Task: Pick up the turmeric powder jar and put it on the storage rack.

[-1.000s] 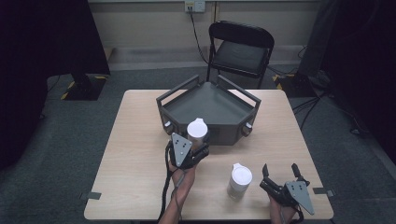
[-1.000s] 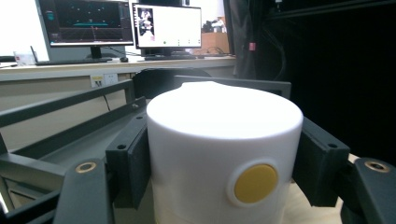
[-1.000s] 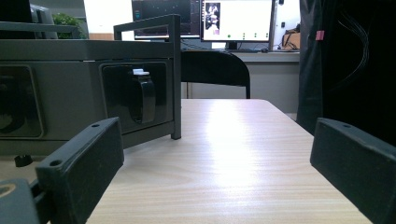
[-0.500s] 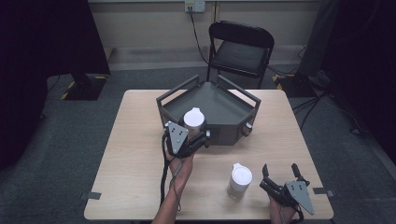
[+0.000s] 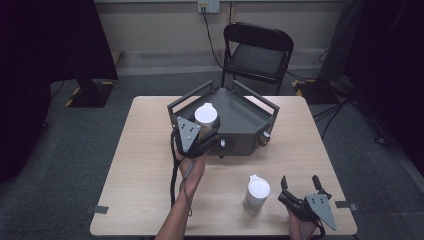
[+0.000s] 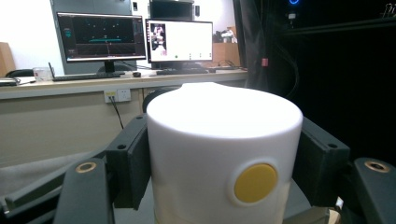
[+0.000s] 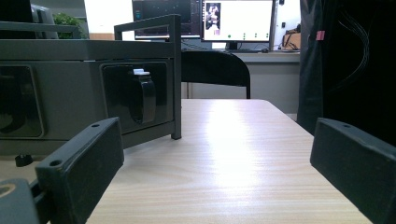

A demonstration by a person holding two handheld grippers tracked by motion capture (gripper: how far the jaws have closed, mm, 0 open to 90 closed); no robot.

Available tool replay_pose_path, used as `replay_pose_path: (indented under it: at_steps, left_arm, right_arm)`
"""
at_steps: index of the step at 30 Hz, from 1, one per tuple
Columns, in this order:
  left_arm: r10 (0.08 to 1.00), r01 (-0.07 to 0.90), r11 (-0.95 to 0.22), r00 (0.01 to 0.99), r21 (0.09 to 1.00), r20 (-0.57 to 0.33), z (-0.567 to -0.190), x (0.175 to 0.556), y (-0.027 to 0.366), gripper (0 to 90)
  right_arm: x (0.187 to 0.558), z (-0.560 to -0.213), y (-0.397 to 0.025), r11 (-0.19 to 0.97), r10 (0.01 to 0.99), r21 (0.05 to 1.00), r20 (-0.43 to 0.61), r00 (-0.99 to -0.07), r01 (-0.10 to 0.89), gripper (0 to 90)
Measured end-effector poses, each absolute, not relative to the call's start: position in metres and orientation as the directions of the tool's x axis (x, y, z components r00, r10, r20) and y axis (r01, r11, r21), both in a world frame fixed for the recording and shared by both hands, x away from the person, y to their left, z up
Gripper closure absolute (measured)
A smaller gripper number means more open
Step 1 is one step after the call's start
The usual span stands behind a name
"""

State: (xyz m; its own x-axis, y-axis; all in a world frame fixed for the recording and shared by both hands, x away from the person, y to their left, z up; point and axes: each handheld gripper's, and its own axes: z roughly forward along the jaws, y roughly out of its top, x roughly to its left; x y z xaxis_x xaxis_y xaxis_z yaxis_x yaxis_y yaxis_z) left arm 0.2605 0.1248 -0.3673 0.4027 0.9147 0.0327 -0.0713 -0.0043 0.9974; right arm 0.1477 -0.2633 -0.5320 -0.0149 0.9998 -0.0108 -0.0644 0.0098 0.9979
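A: Hidden or cut off?
B: Base of the held white cup point(image 6: 223, 158) lost below the frame edge in the left gripper view. Bottom of that cup masked in the high view too, by the left gripper point(image 5: 200, 137) and its grey plate. Hard to tell whether touching the grey tray point(image 5: 240, 120) or hanging just above its near-left wall.

A: Jaws on the left?
B: Clamped on the cup from both sides, black pads pressed against its white wall, yellow dot point(image 6: 255, 182) facing the camera.

A: And the right gripper point(image 5: 301, 189)?
B: Spread wide, nothing between, low over the counter point(image 5: 145, 165) near its front right corner. Forearm cut off by the bottom edge.

A: Second cup point(image 5: 257, 194)?
B: Upright on the counter, just left of the right gripper, apart from it.

A: Changed since a second ago?
B: Held cup carried up and away from the front edge, from in front of the tray to over its near-left wall. Right gripper and second cup unmoved.
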Motion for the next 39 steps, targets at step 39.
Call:
replay_pose_path:
  at_steps: [39]
  left_arm:
    - [0.938,0.025,0.007,0.346,1.0,-0.015,-0.352,0.334,0.11,30.5]
  right_arm:
    - [0.148,-0.532,-0.264,0.01,1.0,0.998,-0.011,-0.021,-0.064,1.3]
